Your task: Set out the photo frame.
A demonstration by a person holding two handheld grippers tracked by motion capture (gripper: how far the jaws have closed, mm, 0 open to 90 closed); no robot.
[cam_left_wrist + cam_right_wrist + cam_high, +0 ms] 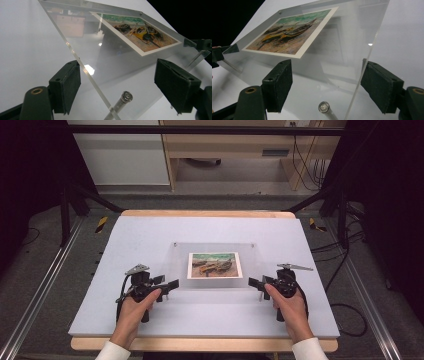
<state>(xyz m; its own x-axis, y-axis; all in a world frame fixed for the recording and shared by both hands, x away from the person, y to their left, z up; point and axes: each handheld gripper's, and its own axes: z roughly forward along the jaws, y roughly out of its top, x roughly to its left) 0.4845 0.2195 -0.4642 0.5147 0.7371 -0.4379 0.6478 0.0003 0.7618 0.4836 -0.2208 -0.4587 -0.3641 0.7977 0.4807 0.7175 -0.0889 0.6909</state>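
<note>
Pale grey matting covers the table point(150, 235), with dark floor and wooden furniture beyond. From the high view we see a clear acrylic frame point(214, 265) lying mid-table, and sandwiched inside it a picture of beached boats point(214, 265). The left gripper point(170, 285) sits at its near left corner, the right gripper point(256, 283) at its near right corner.

Looking along the left gripper point(117, 80), we see its jaws spread wide around the frame's edge point(85, 72) — the pads do not press on it. A metal standoff pin point(122, 100) sits between them.

Along the right gripper point(327, 82), the jaws likewise stand released astride the corner point(359, 75), a pin point(324, 107) below.

We judge the work barely begun: both claws are placed, nothing is gripped yet — clamping and lifting remain.
</note>
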